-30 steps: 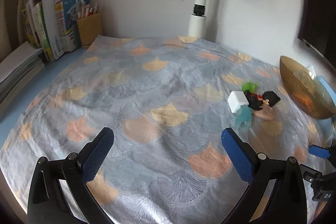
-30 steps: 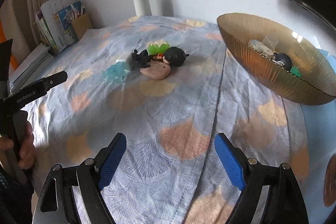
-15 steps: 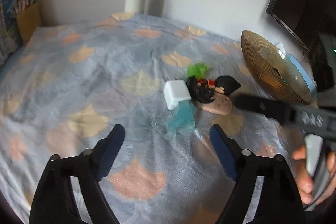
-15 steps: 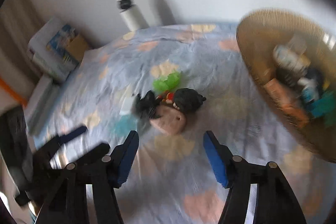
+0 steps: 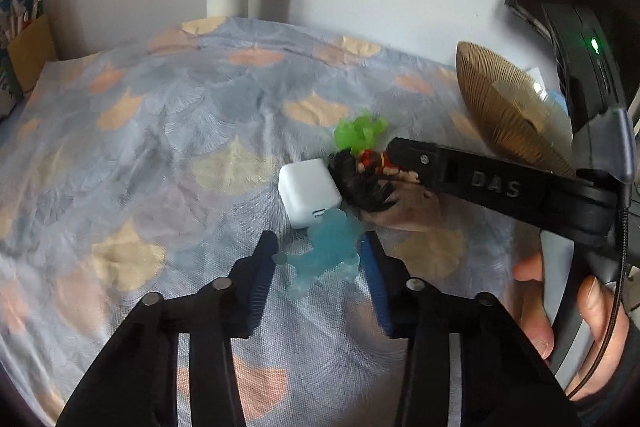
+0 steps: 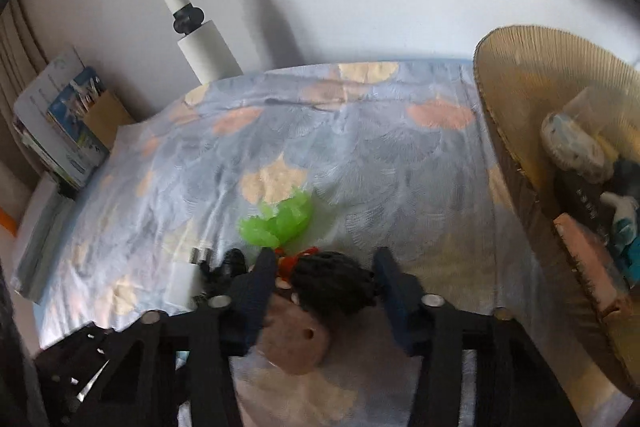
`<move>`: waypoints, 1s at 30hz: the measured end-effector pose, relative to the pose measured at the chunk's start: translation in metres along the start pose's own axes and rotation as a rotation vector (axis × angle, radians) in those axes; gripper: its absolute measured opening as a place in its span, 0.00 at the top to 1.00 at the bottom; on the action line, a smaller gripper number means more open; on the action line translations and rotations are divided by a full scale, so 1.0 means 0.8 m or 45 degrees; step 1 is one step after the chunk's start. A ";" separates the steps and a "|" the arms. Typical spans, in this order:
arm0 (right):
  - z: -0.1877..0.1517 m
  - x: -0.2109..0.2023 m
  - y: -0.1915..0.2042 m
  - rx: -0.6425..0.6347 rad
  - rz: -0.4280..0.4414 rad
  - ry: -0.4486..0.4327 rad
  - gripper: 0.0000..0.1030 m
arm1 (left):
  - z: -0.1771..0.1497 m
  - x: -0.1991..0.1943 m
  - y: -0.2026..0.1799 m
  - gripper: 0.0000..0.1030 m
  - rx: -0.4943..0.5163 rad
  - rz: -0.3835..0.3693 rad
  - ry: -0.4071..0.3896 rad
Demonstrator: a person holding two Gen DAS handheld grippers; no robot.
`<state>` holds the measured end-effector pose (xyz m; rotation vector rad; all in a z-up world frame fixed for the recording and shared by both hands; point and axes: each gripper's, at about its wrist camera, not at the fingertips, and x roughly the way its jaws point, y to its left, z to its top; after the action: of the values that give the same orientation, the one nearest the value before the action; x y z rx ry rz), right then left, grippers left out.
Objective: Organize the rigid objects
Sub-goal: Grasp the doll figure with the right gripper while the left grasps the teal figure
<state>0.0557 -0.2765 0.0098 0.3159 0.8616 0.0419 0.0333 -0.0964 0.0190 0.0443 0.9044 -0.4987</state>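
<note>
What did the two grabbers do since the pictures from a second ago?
Both moved in on the toy pile and their jaws have been closing: the left gripper around the blue translucent toy, the right gripper around the black-haired figure. Neither toy is lifted. The white charger and gold bowl stayed put.

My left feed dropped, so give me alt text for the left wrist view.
The left claw straddles a translucent blue toy on the patterned cloth, its jaws having just been closing. Just beyond lie a white charger cube, a dark figure and a green toy, with the right claw's black finger reaching in from the right.
</note>
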 end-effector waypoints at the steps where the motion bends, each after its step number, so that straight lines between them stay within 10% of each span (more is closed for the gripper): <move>1: 0.001 -0.001 -0.004 0.012 0.022 -0.002 0.61 | 0.000 0.000 0.002 0.62 -0.009 -0.005 0.002; 12: -0.036 -0.082 -0.031 0.115 -0.049 -0.096 0.61 | -0.036 -0.038 0.023 0.63 -0.106 0.016 -0.006; 25: -0.143 -0.134 -0.018 0.078 0.104 0.054 0.64 | -0.069 -0.060 0.017 0.63 -0.110 0.144 -0.069; 30: -0.157 -0.155 -0.007 -0.079 0.039 0.073 0.35 | -0.068 -0.061 0.019 0.62 -0.130 0.127 -0.069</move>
<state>-0.1202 -0.2697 0.0236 0.2710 0.9101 0.1064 -0.0255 -0.0501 0.0193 -0.0170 0.8691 -0.3591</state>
